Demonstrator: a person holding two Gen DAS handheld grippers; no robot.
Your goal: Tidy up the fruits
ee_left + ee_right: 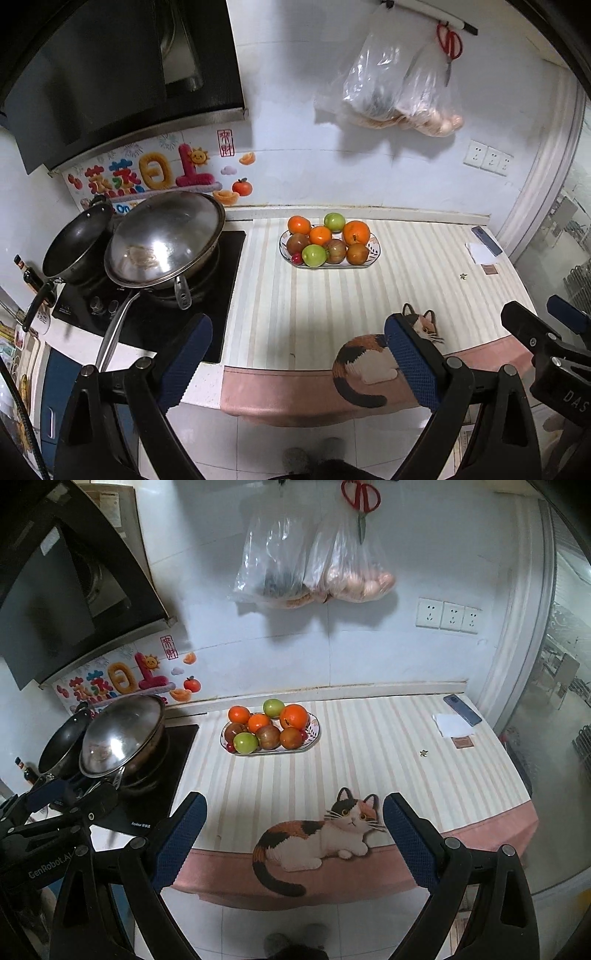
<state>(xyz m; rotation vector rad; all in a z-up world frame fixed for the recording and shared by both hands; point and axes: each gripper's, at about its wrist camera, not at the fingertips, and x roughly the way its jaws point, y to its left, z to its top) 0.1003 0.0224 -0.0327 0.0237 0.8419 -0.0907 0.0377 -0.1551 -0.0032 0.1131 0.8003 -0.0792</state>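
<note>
Orange and green fruit (328, 242) sits heaped on an oval plate (375, 254) toward the back of the bench (266, 295), and from the left wrist view I have it dead ahead but well apart from my left claw (295, 354). That claw is spread wide with nothing between its blue pads (184, 362); I judge I'm holding it back at the bench's front edge to line up an approach. To my left the wok (162, 240) and a darker pan (77, 243) crowd the stove, so any fruit I lift out should go to the open striped mat, not that way. The right claw (543, 332) shows at the frame's right edge, though from here I cannot tell how it stands.

From the right wrist view the plate (314, 734) lies ahead and slightly left. The right claw (293, 834) is also wide and empty, hovering over the printed cat (317, 834) at the mat's near edge. A phone (461, 709) and paper (452, 725) lie in the far right corner, well clear of the fruit (269, 725). No sorting looks begun: every piece I can see is on the plate, piled touching, so the top oranges are likely the easiest first picks.
</note>
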